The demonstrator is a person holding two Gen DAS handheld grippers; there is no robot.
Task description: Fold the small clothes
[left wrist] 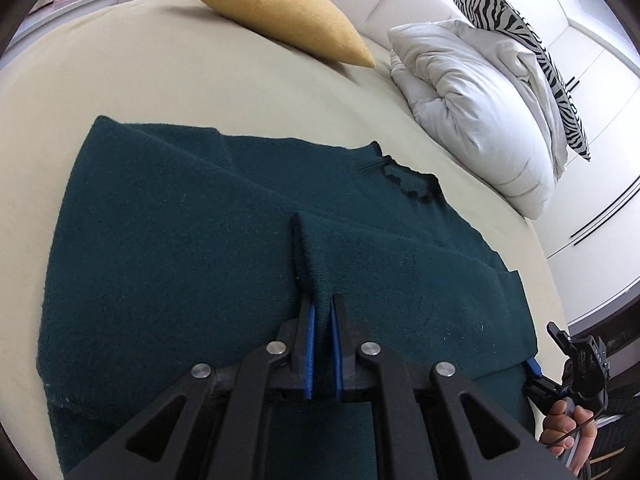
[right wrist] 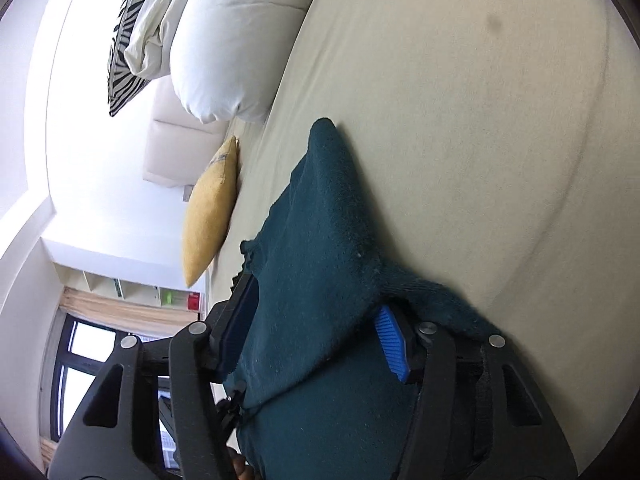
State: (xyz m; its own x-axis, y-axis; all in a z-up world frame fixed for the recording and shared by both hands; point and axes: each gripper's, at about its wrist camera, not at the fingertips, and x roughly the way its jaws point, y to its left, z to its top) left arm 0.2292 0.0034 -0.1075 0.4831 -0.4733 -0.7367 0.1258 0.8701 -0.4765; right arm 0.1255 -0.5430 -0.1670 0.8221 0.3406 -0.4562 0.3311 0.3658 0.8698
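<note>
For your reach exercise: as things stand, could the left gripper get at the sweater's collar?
Probably yes. The left gripper is shut on a fold of the green sweater; the collar lies just ahead with nothing between, though it must let go first.

Black linkage arms with silver rivets carry fingers (left wrist: 310, 350) padded in ribbed, seemingly rubbery blue.

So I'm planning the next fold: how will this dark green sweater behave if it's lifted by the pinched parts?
Probably floppy: the dark green sweater already drapes and creases around the left gripper. It looks thick and fuzzy, so it likely won't slip from the ribbed blue pads of the right gripper. Unheld parts would likely sag and drag on the bed.
</note>
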